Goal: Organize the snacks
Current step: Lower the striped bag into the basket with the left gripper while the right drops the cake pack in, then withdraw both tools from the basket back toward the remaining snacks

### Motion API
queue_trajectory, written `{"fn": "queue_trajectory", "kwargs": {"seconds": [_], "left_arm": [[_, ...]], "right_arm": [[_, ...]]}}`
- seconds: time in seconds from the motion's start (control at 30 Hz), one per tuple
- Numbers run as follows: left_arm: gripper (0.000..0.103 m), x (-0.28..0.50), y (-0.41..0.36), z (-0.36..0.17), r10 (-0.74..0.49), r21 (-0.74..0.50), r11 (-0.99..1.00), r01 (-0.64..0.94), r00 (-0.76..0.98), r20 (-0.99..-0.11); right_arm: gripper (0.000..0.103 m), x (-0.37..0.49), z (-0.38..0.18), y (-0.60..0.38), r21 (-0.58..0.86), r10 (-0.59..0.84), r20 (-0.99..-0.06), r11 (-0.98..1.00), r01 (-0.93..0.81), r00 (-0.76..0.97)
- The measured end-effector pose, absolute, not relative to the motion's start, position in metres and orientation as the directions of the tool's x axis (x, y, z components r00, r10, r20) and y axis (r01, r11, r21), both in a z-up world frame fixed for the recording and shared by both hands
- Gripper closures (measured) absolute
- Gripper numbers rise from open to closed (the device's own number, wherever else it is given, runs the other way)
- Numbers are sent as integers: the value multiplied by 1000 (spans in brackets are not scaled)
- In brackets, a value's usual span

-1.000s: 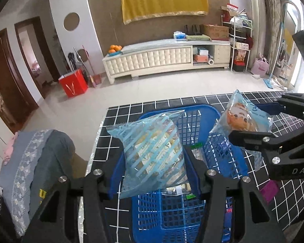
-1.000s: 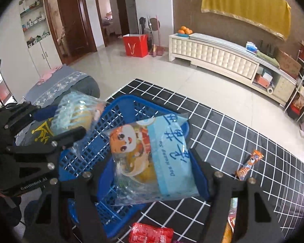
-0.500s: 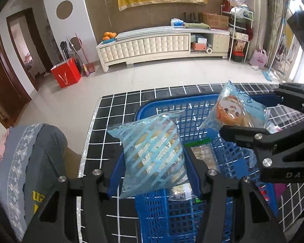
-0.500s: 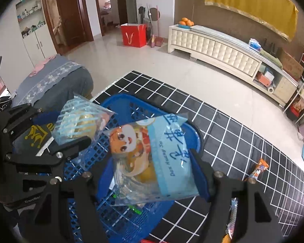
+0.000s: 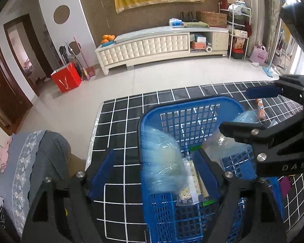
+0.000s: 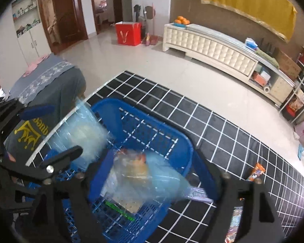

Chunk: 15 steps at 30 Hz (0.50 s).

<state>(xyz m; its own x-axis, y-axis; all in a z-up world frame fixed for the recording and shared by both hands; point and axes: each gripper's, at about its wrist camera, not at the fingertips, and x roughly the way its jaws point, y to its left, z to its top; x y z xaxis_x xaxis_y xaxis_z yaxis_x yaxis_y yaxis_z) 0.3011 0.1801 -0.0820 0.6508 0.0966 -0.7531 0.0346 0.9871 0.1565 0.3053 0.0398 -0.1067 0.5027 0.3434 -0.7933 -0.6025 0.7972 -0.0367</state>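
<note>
A blue plastic basket [image 5: 184, 103] [image 6: 135, 109] stands on the black grid mat, with a few packets lying inside. My left gripper [image 5: 154, 170] [image 6: 50, 131] hangs over its left part. Its jaws are opening, and the striped clear-blue snack bag [image 5: 162, 162] [image 6: 81, 133] is blurred between them, free of the pads. My right gripper [image 6: 152, 178] [image 5: 251, 109] hangs over the right part, its jaws opening too. The cartoon-print snack bag [image 6: 143, 174] [image 5: 229, 141] is blurred, dropping into the basket.
An orange snack stick [image 6: 256, 171] [image 5: 260, 109] lies on the mat right of the basket, with more packets [image 6: 235, 222] near the right edge. A grey cushioned seat [image 5: 40, 162] stands left of the table. Tiled floor lies beyond the mat's far edge.
Both grippers held their bags above the basket before. Now both sets of jaws stand wider and the two bags have slipped down, blurred, into the basket.
</note>
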Motion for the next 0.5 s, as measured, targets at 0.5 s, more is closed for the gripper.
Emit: {"fn": "queue_trajectory", "kwargs": {"seconds": [0.5], "left_arm": [[25,250,150,-29,64,122,992,33,697,-714]], "right_arm": [[16,249,-54,-12,-28,361,-744,824,-566,562]]}}
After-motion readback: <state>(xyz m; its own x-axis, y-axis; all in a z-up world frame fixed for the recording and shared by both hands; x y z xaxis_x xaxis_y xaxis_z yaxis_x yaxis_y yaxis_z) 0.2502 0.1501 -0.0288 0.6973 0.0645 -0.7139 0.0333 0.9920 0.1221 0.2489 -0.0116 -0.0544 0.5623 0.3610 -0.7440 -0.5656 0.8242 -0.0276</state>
